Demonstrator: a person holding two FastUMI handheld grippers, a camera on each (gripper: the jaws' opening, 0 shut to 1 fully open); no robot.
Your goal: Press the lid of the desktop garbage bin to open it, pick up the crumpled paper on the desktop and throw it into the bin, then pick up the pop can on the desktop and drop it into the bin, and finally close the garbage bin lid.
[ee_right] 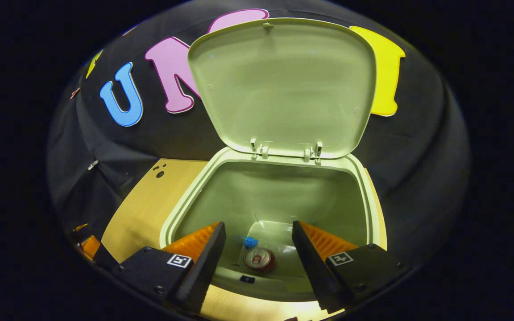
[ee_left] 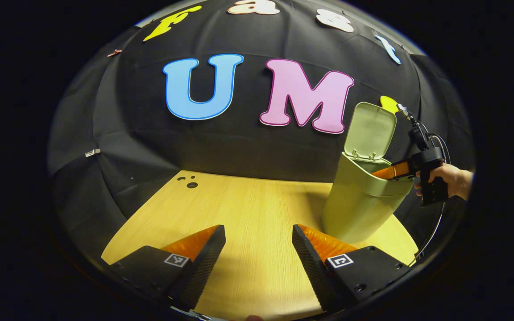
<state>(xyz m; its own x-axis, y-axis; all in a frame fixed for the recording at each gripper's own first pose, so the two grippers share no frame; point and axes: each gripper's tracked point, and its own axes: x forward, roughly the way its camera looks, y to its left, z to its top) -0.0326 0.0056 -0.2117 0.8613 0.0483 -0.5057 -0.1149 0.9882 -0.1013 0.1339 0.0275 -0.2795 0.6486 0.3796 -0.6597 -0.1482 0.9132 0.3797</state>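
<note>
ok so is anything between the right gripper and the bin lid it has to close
Nothing visible. The right gripper hangs open over the garbage bin, with the pop can at the bottom. The lid stands upright beyond the fingers, with open space between.

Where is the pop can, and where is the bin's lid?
pop can (ee_right: 259, 258): right gripper view, its top, at the bin's bottom.
lid (ee_right: 283, 84): right gripper view, inner face, standing open.
</note>
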